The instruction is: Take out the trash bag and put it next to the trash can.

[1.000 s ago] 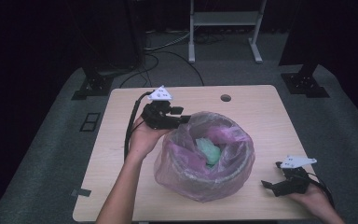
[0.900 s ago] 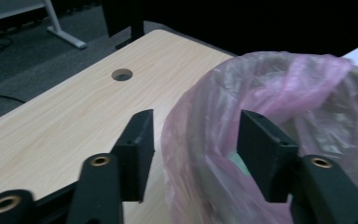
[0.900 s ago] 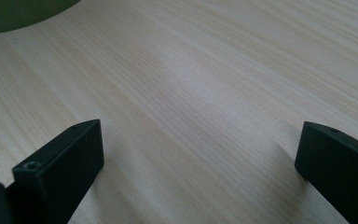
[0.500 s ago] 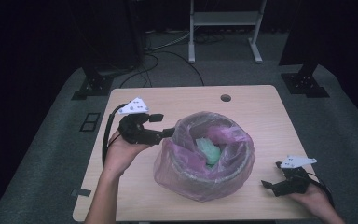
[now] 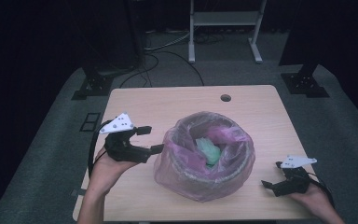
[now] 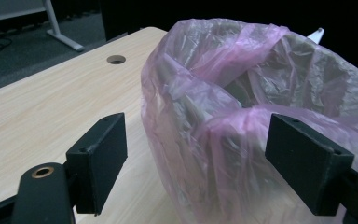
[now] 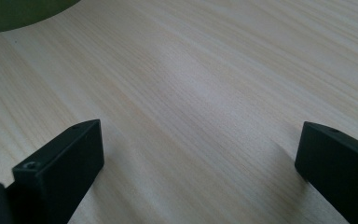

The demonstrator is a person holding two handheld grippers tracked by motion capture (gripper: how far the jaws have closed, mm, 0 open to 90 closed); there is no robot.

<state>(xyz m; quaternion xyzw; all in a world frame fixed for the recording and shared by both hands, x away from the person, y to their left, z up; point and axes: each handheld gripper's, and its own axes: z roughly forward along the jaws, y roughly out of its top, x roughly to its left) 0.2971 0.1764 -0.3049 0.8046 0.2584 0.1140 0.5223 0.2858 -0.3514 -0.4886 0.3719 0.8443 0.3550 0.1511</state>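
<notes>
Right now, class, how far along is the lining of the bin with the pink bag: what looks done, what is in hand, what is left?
Done: the bag is draped over the bin's rim, with a green item inside. In hand: the left gripper, jaws just opening with nothing between them, is beside the bag; the right gripper rests open on the table. Left: probably smoothing the bunched, uneven folds.

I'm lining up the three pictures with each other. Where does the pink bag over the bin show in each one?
High view: the pink bag sits mid-table, between the left gripper and the right gripper.
Left gripper view: it spreads over the centre and right, close ahead of the open jaws.
Right gripper view: I cannot make it out; a dark green edge sits at top left.
Shared landmark: the round hole in the table.
</notes>
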